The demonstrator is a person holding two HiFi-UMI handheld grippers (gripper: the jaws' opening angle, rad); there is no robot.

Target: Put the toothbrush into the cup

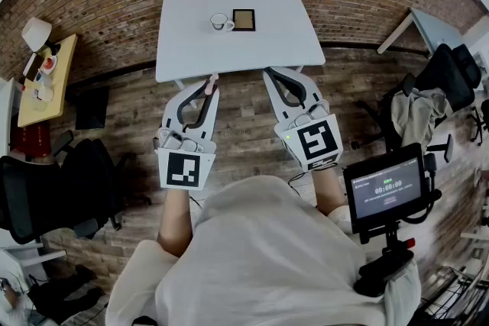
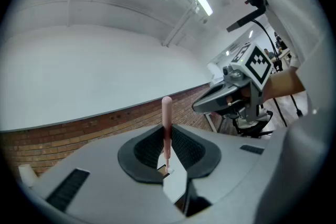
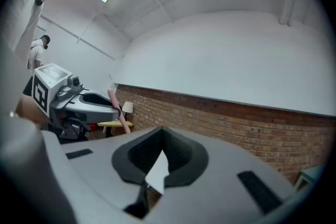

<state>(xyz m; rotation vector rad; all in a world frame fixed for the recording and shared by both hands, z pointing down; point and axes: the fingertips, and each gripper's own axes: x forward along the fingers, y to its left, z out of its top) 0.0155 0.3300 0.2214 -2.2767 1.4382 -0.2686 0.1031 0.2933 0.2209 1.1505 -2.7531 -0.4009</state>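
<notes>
A white cup point(image 1: 220, 21) stands on the white table point(image 1: 191, 50) at the far side of the head view, beside a dark square pad point(image 1: 244, 19). My left gripper point(image 1: 209, 85) hovers just short of the table's near edge, shut on a pink toothbrush point(image 1: 211, 82). In the left gripper view the toothbrush point(image 2: 167, 120) stands upright between the pads of the left gripper point(image 2: 167, 140). My right gripper point(image 1: 270, 73) is level with it on the right, shut and empty. The right gripper point(image 3: 160, 139) shows bare pads in its own view, with the left gripper's toothbrush point(image 3: 118, 109) at the left.
The floor has a brick pattern. A screen on a stand point(image 1: 386, 187) is at my right. Black office chairs point(image 1: 53, 191) stand at the left and a chair with clothes point(image 1: 424, 99) at the right. A yellow side table point(image 1: 47, 80) with small items is at the far left.
</notes>
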